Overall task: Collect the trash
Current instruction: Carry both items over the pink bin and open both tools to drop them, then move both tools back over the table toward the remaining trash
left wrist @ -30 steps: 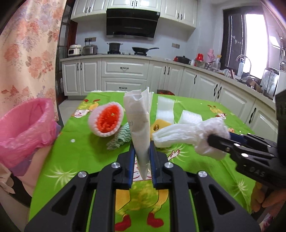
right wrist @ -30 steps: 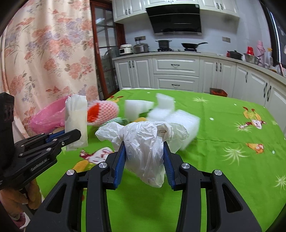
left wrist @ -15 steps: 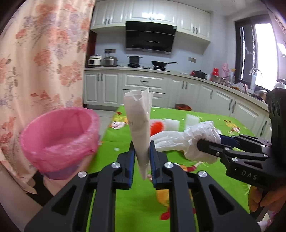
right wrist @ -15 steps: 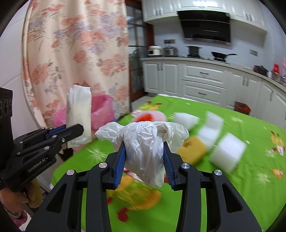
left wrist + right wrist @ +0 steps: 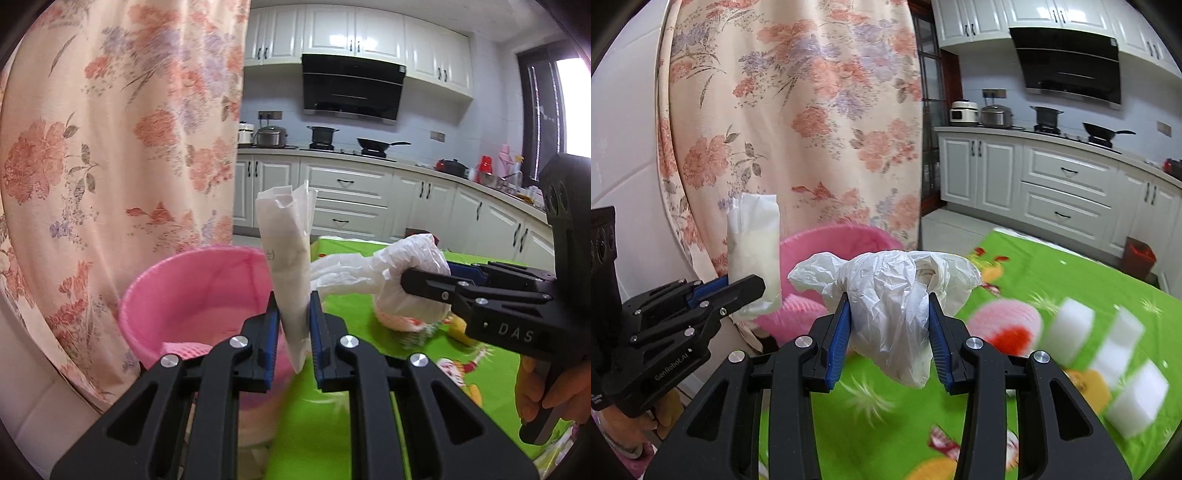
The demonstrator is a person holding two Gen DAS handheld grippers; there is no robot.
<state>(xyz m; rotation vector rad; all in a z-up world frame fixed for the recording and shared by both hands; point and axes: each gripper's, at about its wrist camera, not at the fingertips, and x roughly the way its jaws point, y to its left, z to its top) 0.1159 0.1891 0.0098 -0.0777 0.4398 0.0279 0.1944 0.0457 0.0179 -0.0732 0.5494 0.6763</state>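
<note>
Two grippers, each carrying trash: the left gripper (image 5: pixel 291 317) has its jaws pinched tight on an upright white wrapper (image 5: pixel 286 258), which stands just in front of the pink bin (image 5: pixel 192 291). The right gripper (image 5: pixel 890 328) has its jaws narrowed on a crumpled plastic bag (image 5: pixel 890 295), above the green surface (image 5: pixel 1071 273) near the bin, before a floral curtain (image 5: pixel 798 122).

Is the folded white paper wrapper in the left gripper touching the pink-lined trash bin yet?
Apart. The right wrist view shows the folded white paper wrapper held beside and above the pink-lined trash bin, clear of its rim.
</note>
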